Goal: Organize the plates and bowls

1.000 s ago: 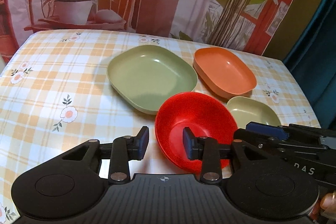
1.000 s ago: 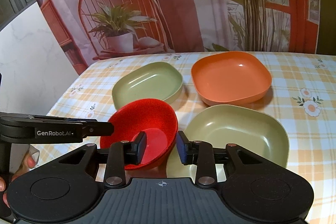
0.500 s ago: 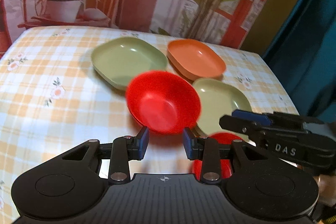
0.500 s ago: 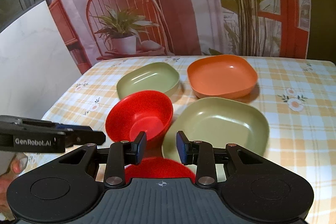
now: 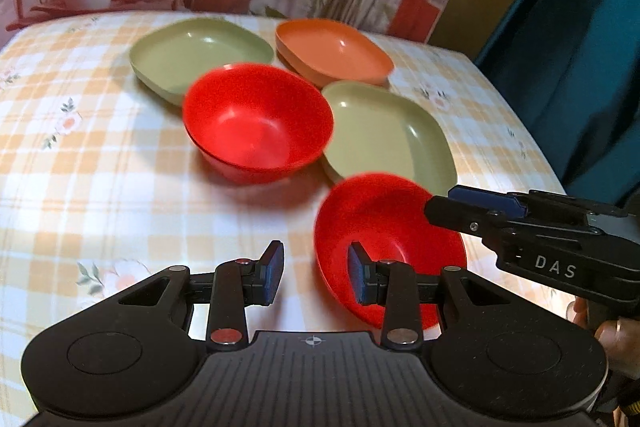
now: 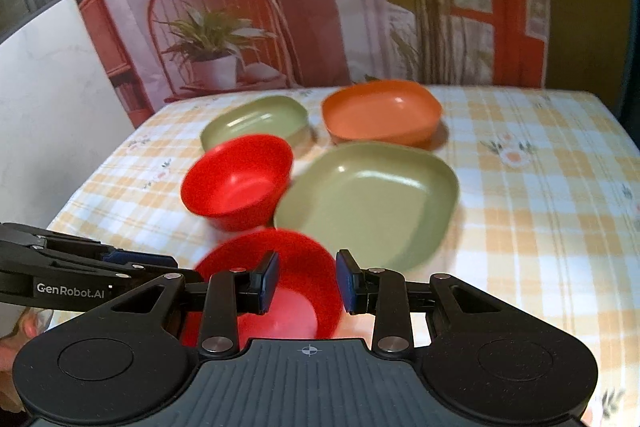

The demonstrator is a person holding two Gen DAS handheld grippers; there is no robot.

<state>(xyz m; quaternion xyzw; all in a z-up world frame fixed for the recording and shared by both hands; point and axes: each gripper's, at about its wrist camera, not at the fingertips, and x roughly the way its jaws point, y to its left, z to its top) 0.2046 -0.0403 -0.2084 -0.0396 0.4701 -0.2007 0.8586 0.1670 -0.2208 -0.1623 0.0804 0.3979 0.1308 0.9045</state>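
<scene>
Red plastic is what could slip: if the near bowl [image 5: 390, 247], just in front of the far bowl [image 5: 258, 123], were knocked by a finger, it could skid off the table [image 5: 100, 187]; the left gripper [image 5: 316, 277] and right gripper [image 6: 306, 281] stand part-open, nothing pinched; counted: two bowls, three plates behind them, two green, one orange.

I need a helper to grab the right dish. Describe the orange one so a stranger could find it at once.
On the checked tablecloth, look to the far edge near the plant backdrop. The orange dish sits beside the far green dish and behind the near green dish. It is the only orange piece; the two bowls are red and round.
</scene>
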